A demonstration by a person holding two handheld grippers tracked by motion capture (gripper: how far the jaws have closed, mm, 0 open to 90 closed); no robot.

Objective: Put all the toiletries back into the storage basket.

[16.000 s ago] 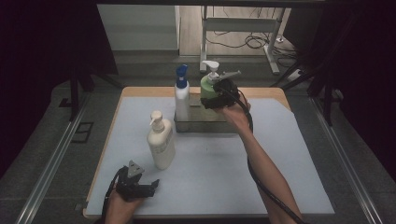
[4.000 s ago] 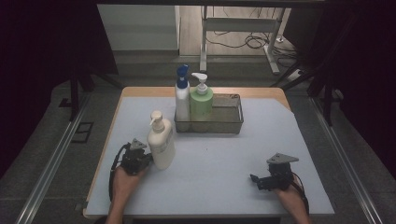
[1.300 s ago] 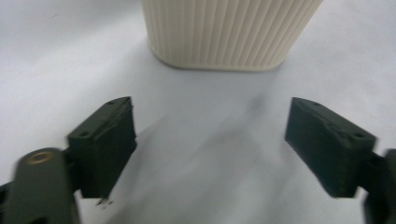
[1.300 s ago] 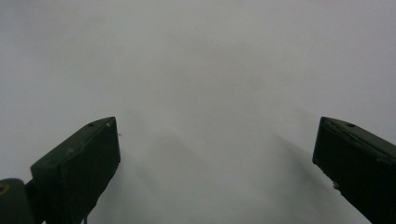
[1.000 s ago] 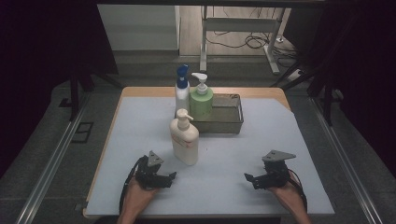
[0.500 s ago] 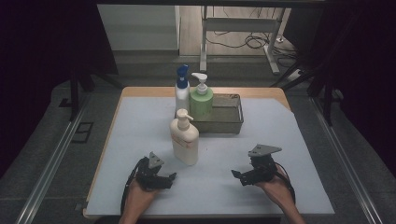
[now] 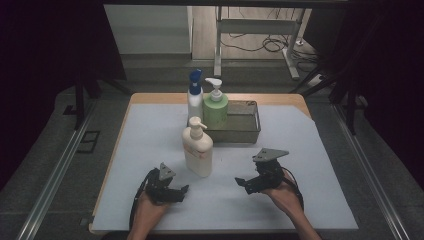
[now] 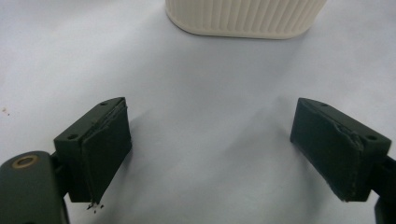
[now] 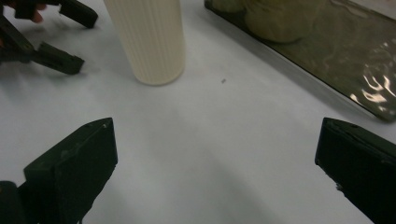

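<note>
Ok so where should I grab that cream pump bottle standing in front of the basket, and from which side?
Probably the ribbed body of the cream pump bottle, below the pump head, taken level from the near right by the right gripper. It stands upright and apart from the basket, its flanks are clear, and the jaws stand open wider than its base.

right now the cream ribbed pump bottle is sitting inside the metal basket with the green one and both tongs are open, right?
Not quite: the cream ribbed pump bottle stands on the white mat in front of the metal basket, as the high view shows. The green pump bottle is inside it, and both tongs are open.
</note>
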